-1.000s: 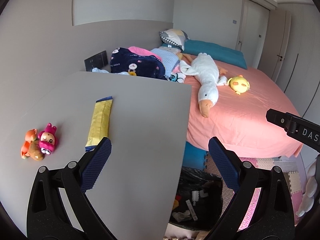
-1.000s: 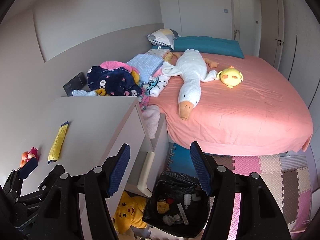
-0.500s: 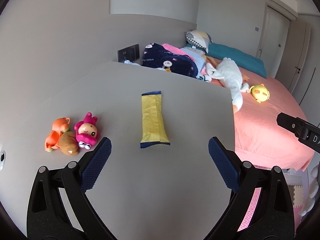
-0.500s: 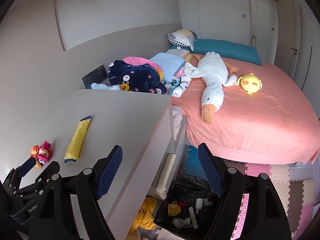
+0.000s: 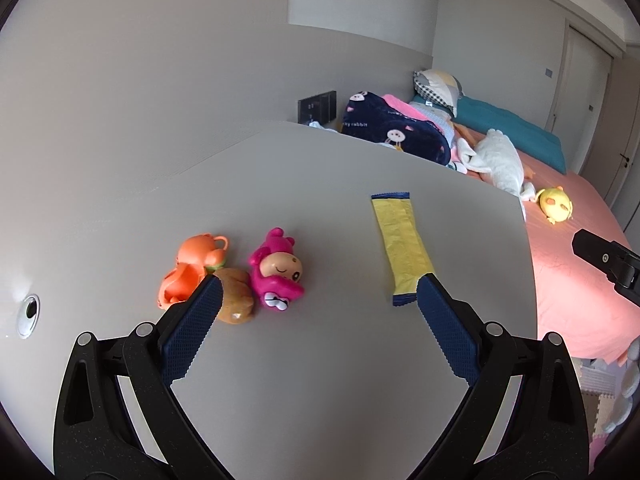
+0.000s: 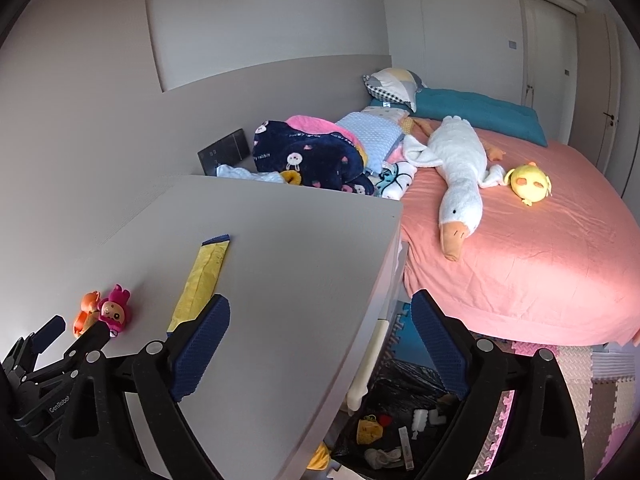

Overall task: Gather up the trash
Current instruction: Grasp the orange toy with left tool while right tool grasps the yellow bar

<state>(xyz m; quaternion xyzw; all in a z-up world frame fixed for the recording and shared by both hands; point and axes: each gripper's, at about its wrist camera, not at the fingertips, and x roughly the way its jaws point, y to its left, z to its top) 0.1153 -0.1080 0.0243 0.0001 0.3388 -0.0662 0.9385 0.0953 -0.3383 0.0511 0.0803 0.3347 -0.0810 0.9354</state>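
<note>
Both tongs over the desk, nothing held, wrapper lying flat.
I see my left tongs (image 5: 316, 296) spread wide above the desk (image 5: 320, 380), yellow wrapper (image 5: 404, 248) flat on it just past the right-side pad, toy figures (image 5: 240, 276) by the other pad. My right tongs (image 6: 320, 320) have just been opening, nothing between them, now wide apart at the desk edge; black trash bag (image 6: 400, 420) sits on the floor below, bed (image 6: 540, 260) beyond.

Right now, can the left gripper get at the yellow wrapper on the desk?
Probably yes. The left gripper is open, and the yellow wrapper lies flat just ahead with bare desk around it; the toys sit off to the side.
</note>
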